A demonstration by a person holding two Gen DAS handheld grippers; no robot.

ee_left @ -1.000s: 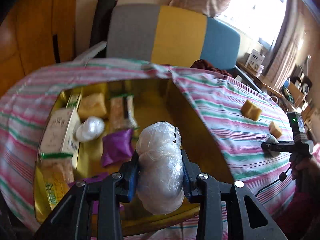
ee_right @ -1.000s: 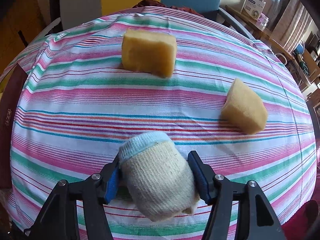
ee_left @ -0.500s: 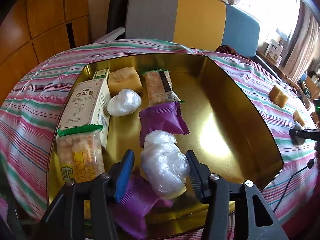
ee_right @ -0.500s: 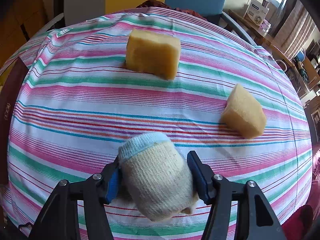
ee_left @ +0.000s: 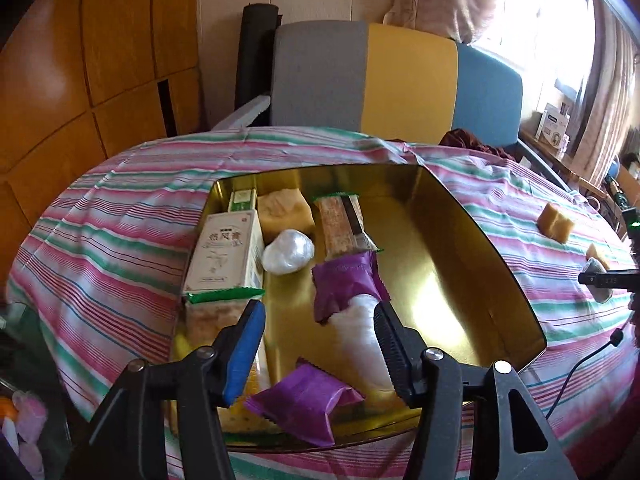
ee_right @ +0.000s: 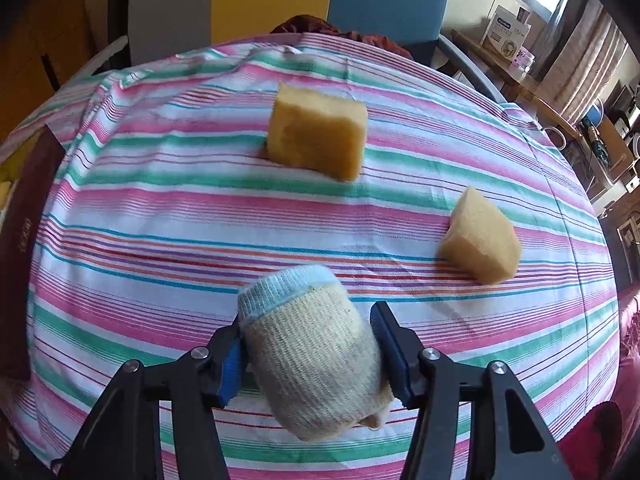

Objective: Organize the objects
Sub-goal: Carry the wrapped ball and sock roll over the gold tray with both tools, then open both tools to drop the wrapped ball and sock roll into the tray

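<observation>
At the bottom of the left view the left gripper (ee_left: 320, 344) is opening, its pads clear of the plastic-wrapped bundle (ee_left: 360, 336) lying in the gold tin (ee_left: 460, 280). Low in the right view, the right gripper (ee_right: 310, 354) is closing, clamping a rolled sock (ee_right: 312, 352) above the striped cloth (ee_right: 160, 220)

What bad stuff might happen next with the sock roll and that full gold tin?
1. The right gripper is closing on the rolled sock, which sticks out past the fingers and tilts; it might slip out on the way.
2. The left gripper is opening just above the plastic-wrapped bundle in the gold tin. Backing out carelessly could snag it or the purple packet.
</observation>
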